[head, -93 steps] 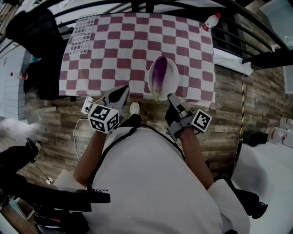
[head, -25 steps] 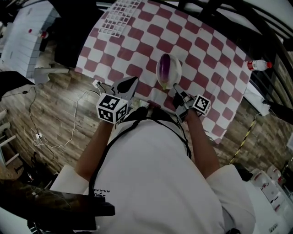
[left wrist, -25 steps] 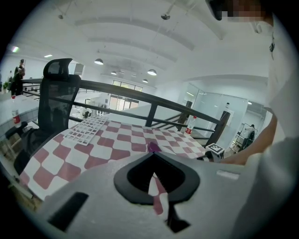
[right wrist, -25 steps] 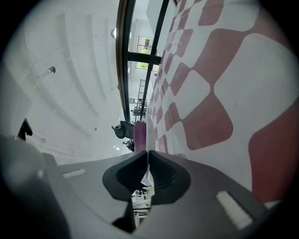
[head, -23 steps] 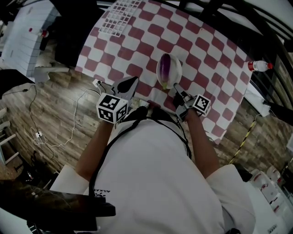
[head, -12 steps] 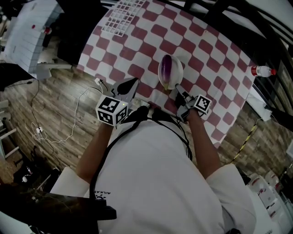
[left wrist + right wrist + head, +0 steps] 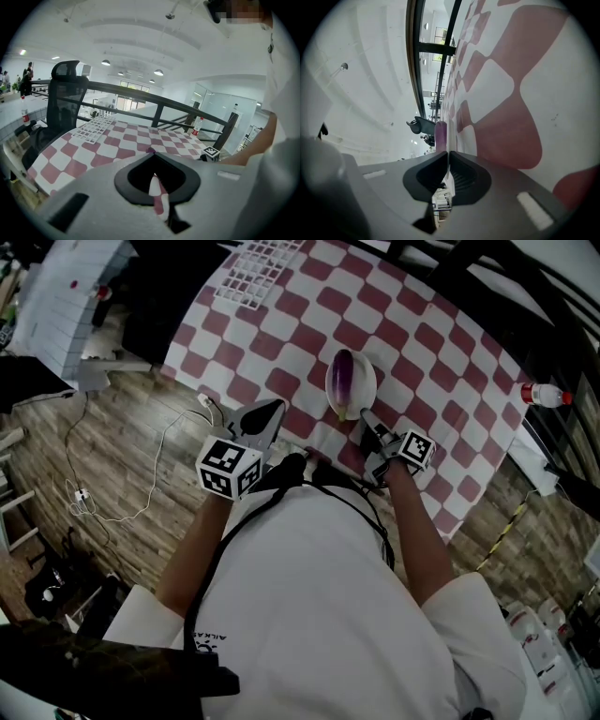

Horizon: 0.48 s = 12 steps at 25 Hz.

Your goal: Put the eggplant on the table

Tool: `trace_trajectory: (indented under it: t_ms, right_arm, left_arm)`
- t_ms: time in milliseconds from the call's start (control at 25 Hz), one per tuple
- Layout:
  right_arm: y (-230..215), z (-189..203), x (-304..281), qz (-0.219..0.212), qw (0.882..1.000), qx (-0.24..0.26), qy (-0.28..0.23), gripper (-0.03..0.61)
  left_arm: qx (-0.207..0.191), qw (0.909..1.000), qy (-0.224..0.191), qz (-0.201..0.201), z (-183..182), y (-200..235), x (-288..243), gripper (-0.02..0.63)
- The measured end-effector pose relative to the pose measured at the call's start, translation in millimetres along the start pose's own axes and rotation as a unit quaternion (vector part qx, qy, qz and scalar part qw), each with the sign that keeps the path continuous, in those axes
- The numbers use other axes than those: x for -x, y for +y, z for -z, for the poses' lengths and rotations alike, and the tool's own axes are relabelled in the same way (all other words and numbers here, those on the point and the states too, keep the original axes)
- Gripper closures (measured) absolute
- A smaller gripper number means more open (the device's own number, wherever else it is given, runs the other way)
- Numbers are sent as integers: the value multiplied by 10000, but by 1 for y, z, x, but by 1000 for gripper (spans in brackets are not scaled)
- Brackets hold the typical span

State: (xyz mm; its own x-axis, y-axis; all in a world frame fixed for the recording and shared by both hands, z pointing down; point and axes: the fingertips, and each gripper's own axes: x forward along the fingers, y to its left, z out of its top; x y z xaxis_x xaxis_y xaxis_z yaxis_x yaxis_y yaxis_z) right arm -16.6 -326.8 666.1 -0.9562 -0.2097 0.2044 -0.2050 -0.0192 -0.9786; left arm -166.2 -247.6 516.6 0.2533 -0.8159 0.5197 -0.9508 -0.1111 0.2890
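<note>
One eggplant (image 7: 344, 374) lay on one white plate (image 7: 367, 390) on the checkered worktop (image 7: 422, 352). The right hand-held gripper (image 7: 365, 416) was clamped on the plate's near rim. The left hand-held gripper (image 7: 275, 409) was nearby, jaws together, empty.

One eggplant (image 7: 344, 379) lies on one white plate (image 7: 367, 390). There is one table (image 7: 422, 352), under one red-and-white checked cloth. One white grid rack (image 7: 255, 270) sits at the table's eleven o'clock end. One red-capped bottle (image 7: 544, 395) stands off the table at three o'clock. There are two grippers: the left gripper (image 7: 267, 413) at eight o'clock of the plate and the right gripper (image 7: 367, 420) at five o'clock. Each carries one of two marker cubes (image 7: 228, 468). One dark office chair (image 7: 68, 93) shows in the left gripper view.
</note>
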Motion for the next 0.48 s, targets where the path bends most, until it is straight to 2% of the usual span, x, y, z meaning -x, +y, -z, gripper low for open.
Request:
trace_trajectory:
  t_ms: [480]
  right_arm:
    - [-10, 0, -8, 202, 9997, -73, 106, 554]
  left_arm:
    - [37, 9999, -7, -137, 1, 6, 6, 607]
